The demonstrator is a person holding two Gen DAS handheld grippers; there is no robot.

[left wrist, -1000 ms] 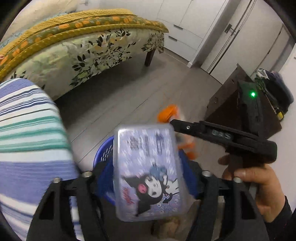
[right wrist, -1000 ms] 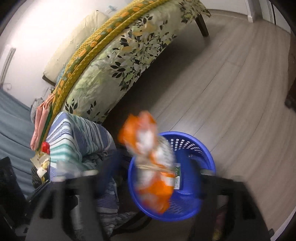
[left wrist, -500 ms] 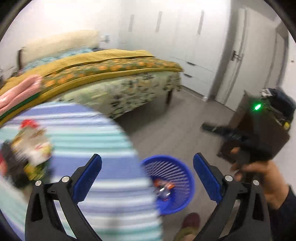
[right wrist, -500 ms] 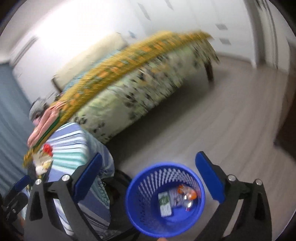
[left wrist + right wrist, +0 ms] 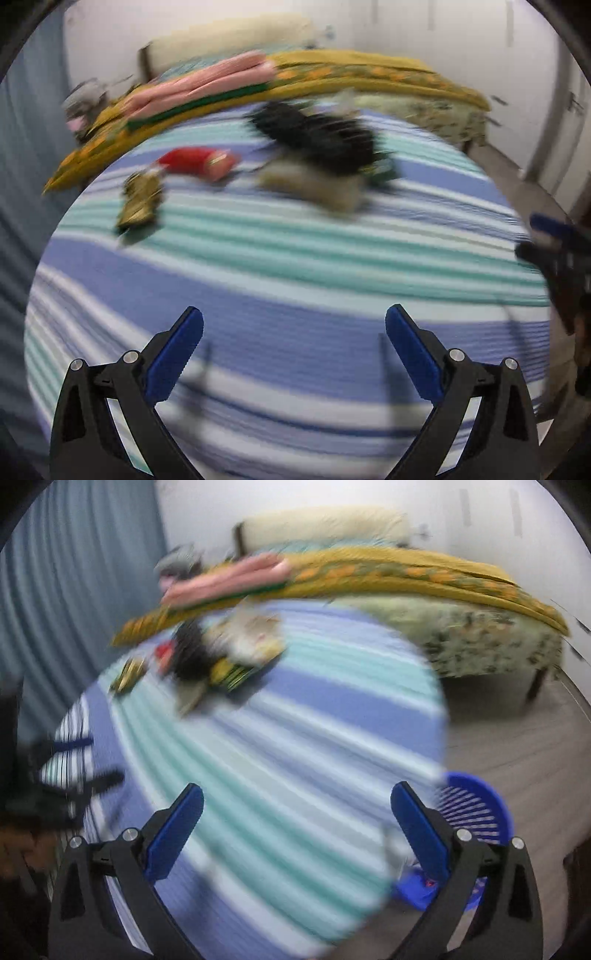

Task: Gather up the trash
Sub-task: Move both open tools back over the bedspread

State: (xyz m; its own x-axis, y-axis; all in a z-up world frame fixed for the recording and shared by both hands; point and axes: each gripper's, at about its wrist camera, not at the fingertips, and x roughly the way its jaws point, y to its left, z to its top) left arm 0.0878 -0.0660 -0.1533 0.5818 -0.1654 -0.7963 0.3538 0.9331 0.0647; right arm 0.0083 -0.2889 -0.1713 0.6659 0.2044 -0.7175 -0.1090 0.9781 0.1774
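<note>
Round table w/ striped cloth (image 5: 295, 266) beside the bed (image 5: 461, 590), trash pile (image 5: 314, 155) blurry at 12 o'clock near the far edge, blue basket (image 5: 476, 812) on bare floor at 4 o'clock, partly cut off, left gripper (image 5: 294, 325) & right gripper (image 5: 297, 808) both spread wide, holding nothing.

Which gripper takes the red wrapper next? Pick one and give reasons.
Left, probably. In the left wrist view the red wrapper lies in plain sight ahead of the left gripper, whose jaws are open and empty. In the right wrist view it sits far off to the side, half hidden behind the dark pile.
</note>
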